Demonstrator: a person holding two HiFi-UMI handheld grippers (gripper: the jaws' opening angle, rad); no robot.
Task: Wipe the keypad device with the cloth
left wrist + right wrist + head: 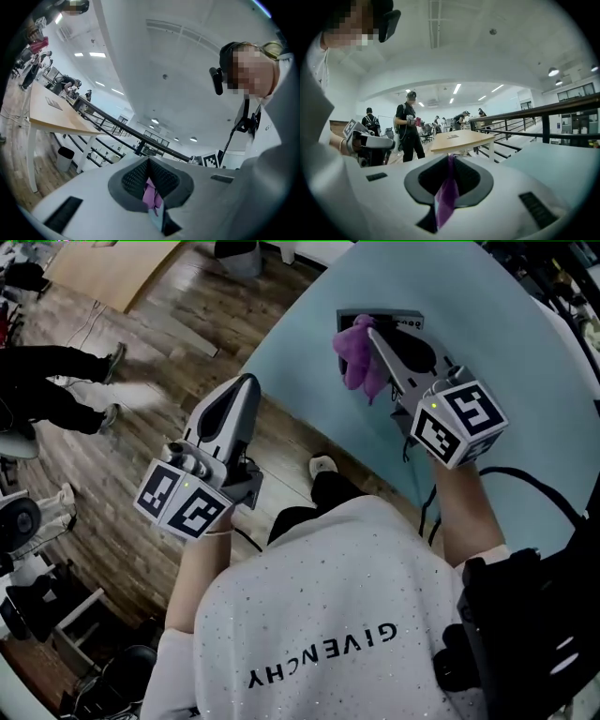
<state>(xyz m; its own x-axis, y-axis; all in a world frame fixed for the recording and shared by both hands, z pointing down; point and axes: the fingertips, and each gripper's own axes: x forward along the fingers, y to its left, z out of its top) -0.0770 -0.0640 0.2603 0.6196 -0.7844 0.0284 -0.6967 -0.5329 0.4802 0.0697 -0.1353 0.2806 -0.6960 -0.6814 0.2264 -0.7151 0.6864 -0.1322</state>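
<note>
My left gripper (248, 381) hangs out past the tabletop (506, 324) edge, over the wooden floor. Its jaws are pressed together on nothing, and it is well apart from the work. Off to its right, my right gripper (370, 331) is clamped on the purple cloth (354, 351). The cloth bunches at that gripper's tip and to its left, over the near corner of the keypad device (409, 321), which lies just beyond the tip. I cannot tell whether cloth and device touch.

To wipe well, I judge the tip should come down until the cloth, not the jaw plastic, presses the keys. Then I should sweep in even, light strokes so the device does not slide.

Only the head view shows the device. The left gripper view shows the left gripper (149, 160) closed, with a purple sliver in the slit below; I take that for the cloth seen beyond. The right gripper view shows the right gripper (451, 157) pinching the cloth (446, 197) as a thin strip.
</note>
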